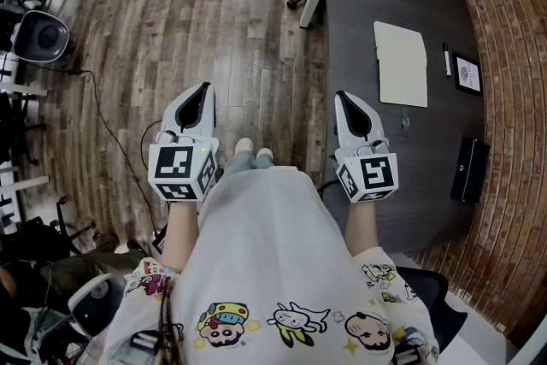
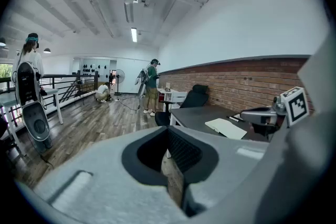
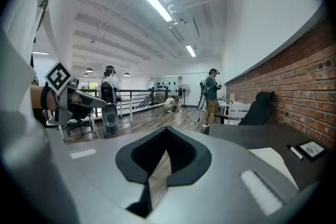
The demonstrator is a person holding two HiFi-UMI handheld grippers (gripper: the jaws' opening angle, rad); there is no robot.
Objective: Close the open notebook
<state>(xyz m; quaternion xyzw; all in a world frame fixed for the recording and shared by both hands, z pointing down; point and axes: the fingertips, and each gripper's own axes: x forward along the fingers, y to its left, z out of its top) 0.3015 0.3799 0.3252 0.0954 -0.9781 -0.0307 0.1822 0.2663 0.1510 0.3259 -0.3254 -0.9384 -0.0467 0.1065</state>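
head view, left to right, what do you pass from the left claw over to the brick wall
left claw → right claw → notebook → pen → frame → brick wall

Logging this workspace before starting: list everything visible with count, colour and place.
table: one, dark grey, at right
notebook: one, cream, on the table's far half
pen: one, black-and-white, right of the notebook
frame: one, black, right of the pen
box: one, black, table's near right edge
office chair: one, black, table's far end
appliance: one, grey, floor at far left
bystanders: three, mixed clothing, far across the room
left gripper: one, white-grey, shut, empty, over the floor
right gripper: one, white-grey, shut, empty, at the table's edge
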